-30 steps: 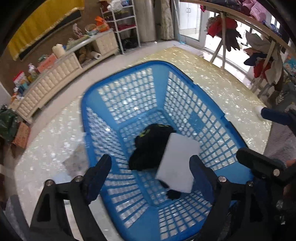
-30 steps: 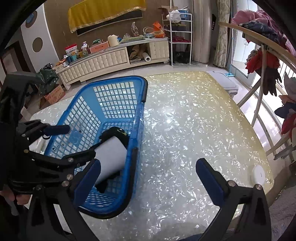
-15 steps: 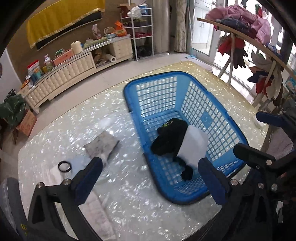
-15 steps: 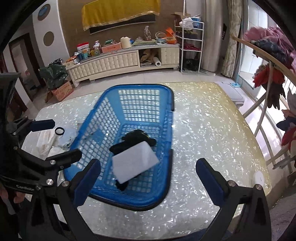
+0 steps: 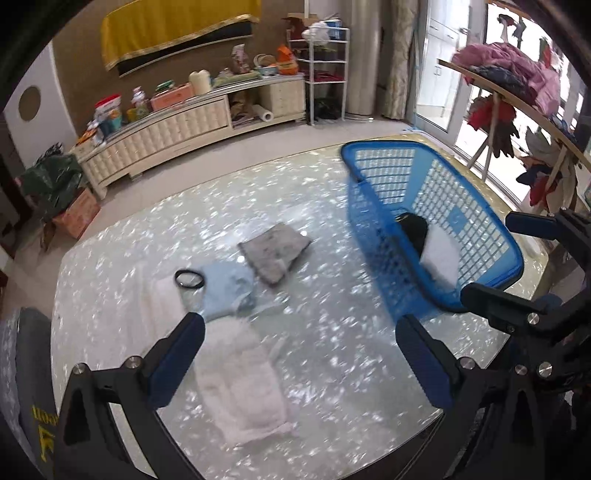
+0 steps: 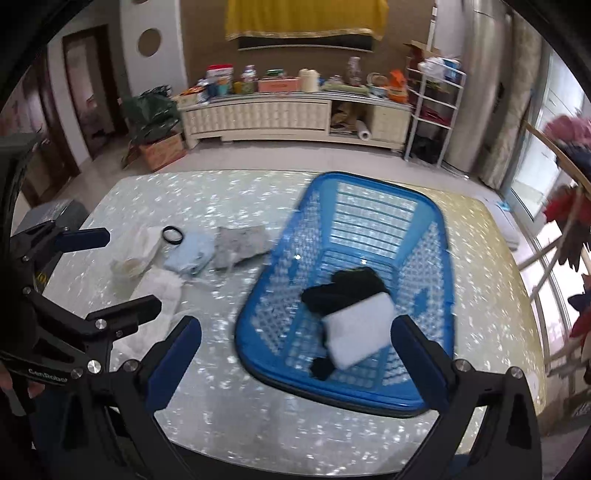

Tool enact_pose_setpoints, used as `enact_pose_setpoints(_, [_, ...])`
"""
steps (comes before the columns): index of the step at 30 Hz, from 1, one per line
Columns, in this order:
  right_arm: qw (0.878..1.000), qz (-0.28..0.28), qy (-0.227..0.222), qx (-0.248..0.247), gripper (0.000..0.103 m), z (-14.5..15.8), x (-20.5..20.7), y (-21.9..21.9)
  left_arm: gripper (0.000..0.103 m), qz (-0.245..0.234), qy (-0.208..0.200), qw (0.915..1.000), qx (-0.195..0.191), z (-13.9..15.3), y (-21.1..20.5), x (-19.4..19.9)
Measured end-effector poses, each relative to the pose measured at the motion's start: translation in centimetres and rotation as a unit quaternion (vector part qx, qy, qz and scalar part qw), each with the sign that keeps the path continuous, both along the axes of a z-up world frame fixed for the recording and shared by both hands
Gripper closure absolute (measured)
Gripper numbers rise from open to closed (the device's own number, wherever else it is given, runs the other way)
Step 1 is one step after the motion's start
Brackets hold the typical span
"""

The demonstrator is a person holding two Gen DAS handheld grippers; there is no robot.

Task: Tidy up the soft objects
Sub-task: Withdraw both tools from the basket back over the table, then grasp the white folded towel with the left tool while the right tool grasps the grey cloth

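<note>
**Both grippers spread and empty over the table; two soft items in the basket, the rest loose at left**

Nearest in the left wrist view: the left gripper, jaws spread wide, nothing between them. Its blue pads frame the lower part of the frame above the table, a pale, shell-flecked top. Under and beyond the left pad lies a white towel, long and rumpled, running toward the bottom centre.

Right wrist view, bottom: the right gripper, also spread wide and holding nothing. The near rim of the basket shows between its pads. The left gripper's black frame fills the left edge of this view.

Mid-frame, left wrist view: a light blue cloth, folded, just beyond the towel. A black ring sits at its left edge, partly on the cloth. Just right of it, a grey cloth, folded, touching or nearly touching the blue one; motion blur prevents a firmer call.

The basket is blue plastic lattice, at right of the left view, centre-right of the right view. Inside, a black garment lies on the floor of it, with a white folded cloth on its near part.

Far: a cream cabinet along the wall, cluttered on top. A yellow drape hangs above. A clothes rack stands at upper right.
</note>
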State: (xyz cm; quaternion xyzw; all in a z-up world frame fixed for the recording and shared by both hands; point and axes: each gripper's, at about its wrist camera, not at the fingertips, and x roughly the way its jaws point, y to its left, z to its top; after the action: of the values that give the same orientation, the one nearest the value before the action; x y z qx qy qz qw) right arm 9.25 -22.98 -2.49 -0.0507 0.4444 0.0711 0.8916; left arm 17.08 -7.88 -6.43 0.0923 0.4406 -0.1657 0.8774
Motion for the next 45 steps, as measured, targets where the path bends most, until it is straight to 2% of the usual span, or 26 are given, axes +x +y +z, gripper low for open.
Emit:
enact_pose_setpoints(11, [0.999, 0.051, 0.013, -0.011, 0.0, -2.0, 2.0, 5.8, 0.0, 0.06, 0.029, 0.9975, -0.025, -2.3, 6.9, -0.6])
enact_pose_setpoints(20, [0.997, 0.073, 0.026, -0.018, 0.0, -3.5, 4.7, 8.7, 0.0, 0.116, 0.078, 0.9884, -0.059, -5.8, 11.2, 0.5])
enact_pose_setpoints(23, [0.996, 0.084, 0.033, -0.025, 0.0, -4.3, 5.8, 9.8, 0.0, 0.124, 0.095, 0.9865, -0.052, -7.1, 11.5, 0.9])
enact_pose_setpoints(34, [0.992, 0.11, 0.059, -0.029, 0.0, -6.8, 9.3, 12.9, 0.0, 0.136, 0.141, 0.9778, -0.075, -10.7, 13.0, 2.3])
enact_pose_setpoints(45, [0.991, 0.102, 0.08, -0.028, 0.0, -9.0, 12.3, 13.6, 0.0, 0.119, 0.158, 0.9773, -0.075, -12.8, 12.5, 3.3])
